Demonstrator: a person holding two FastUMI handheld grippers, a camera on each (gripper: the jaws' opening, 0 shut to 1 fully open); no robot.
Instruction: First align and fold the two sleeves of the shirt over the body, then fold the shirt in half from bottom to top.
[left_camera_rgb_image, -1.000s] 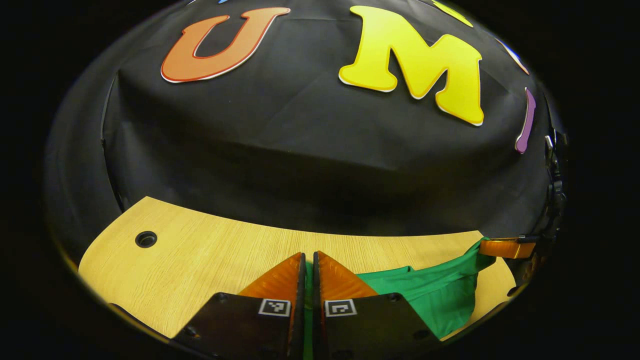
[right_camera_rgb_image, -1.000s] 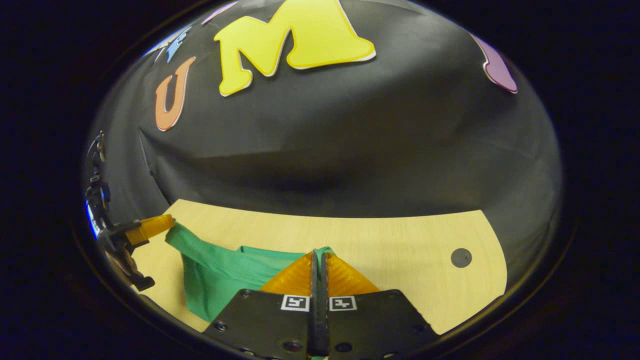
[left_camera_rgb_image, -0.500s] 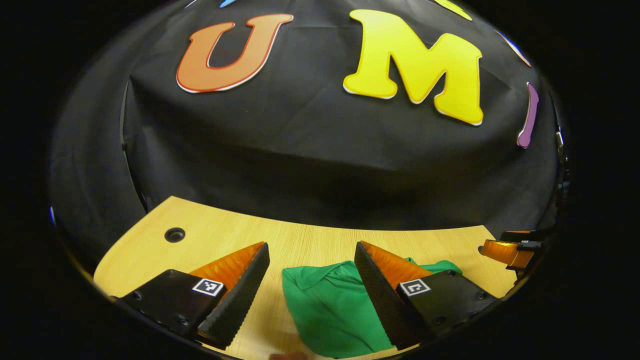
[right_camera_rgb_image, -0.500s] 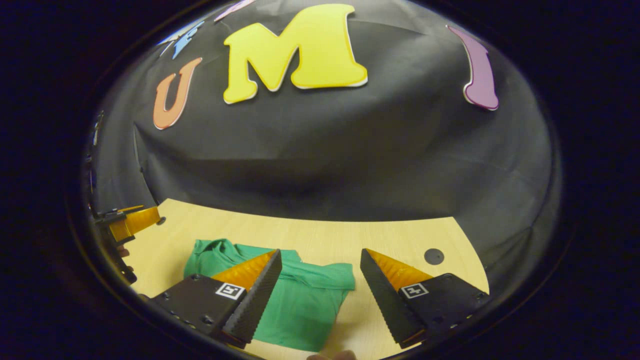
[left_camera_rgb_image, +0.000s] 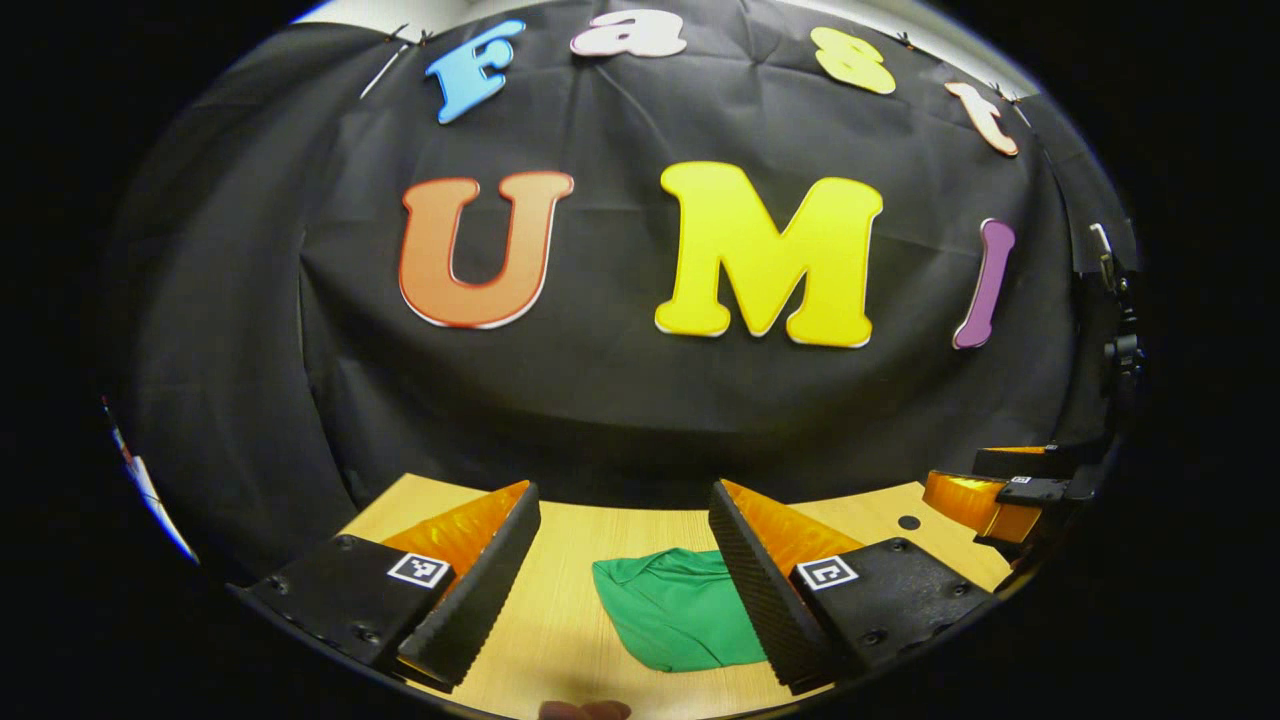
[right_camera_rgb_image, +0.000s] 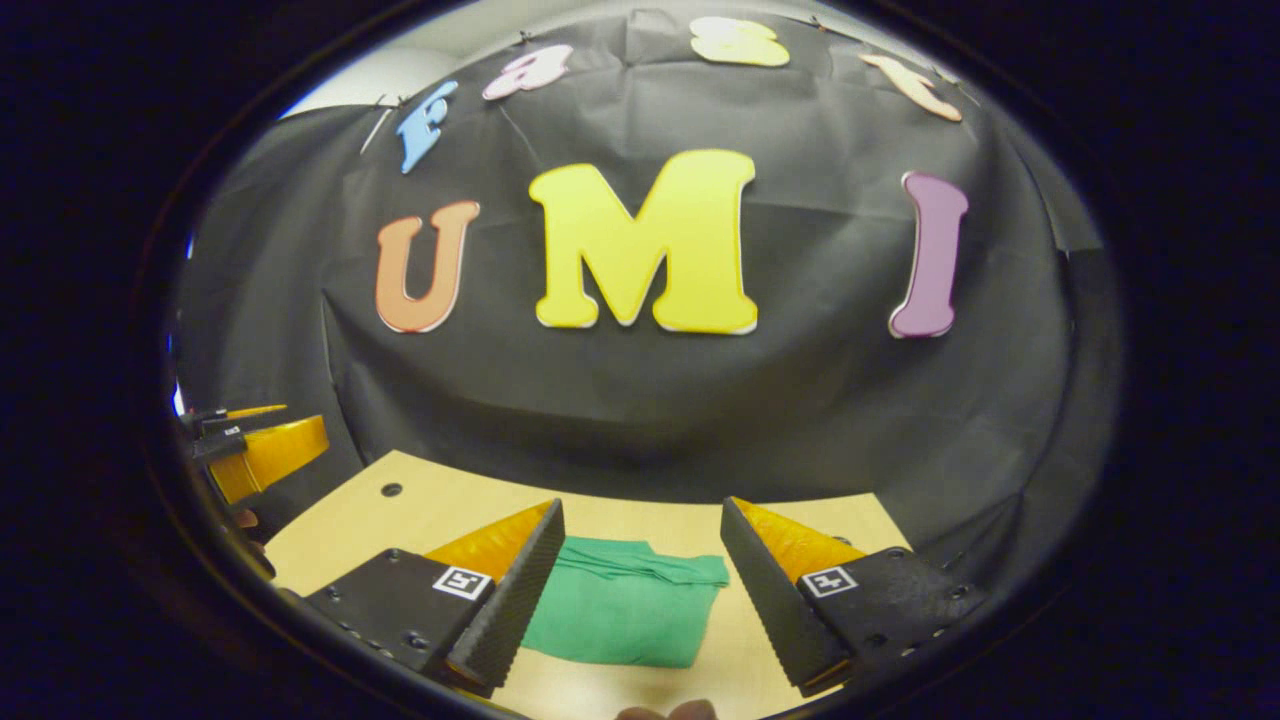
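The folded green cloth shirt (left_camera_rgb_image: 678, 610) lies on the pale wooden table (left_camera_rgb_image: 560, 620) at six o'clock. The left gripper (left_camera_rgb_image: 625, 580) and the right gripper (right_camera_rgb_image: 640, 590) hang above it, jaws spread wide, gripping nothing.

No readable text apart from the wall; each tool (left_camera_rgb_image: 625, 565) carries only small square coded markers.

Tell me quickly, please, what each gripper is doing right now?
Left gripper: open, holding nothing, above the green shirt.
Right gripper: open, holding nothing, above the shirt.
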